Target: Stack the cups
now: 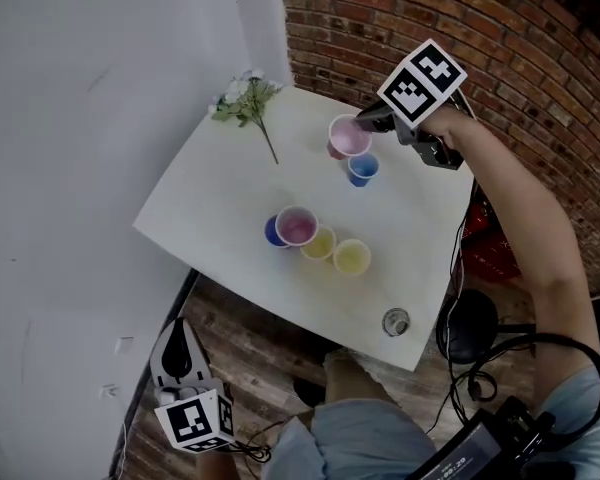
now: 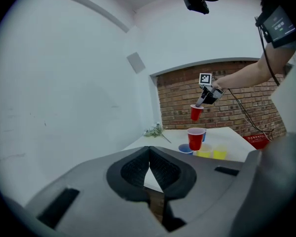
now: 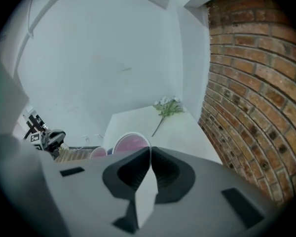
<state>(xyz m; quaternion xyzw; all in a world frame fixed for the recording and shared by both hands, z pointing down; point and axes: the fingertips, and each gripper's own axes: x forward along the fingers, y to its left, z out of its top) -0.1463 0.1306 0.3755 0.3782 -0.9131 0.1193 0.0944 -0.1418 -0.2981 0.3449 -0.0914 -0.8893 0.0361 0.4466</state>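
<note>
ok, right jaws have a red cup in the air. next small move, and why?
Probably carry the held red cup in the right gripper over toward the standing red cup mid-table. That one looks like the same kind and stands upright with its mouth open, so it seems ready for nesting.

A red cup (image 1: 349, 137) hangs in the air, mouth up, over a small blue cup (image 1: 362, 169). A second red cup (image 1: 297, 226), a second blue cup (image 1: 271, 233) and two yellow cups (image 1: 352, 257) stand clustered on the table (image 1: 210, 198).

Smooth matt white tabletop (image 1: 210, 218), rough red brick wall (image 1: 500, 48) at two o'clock, worn wood-plank floor (image 1: 250, 353) at six o'clock, smooth plastic red cup (image 1: 348, 138), translucent plastic yellow cups (image 1: 352, 257), matt grey plastic left gripper (image 2: 149, 149), ribbed black pads (image 2: 137, 169).
</note>
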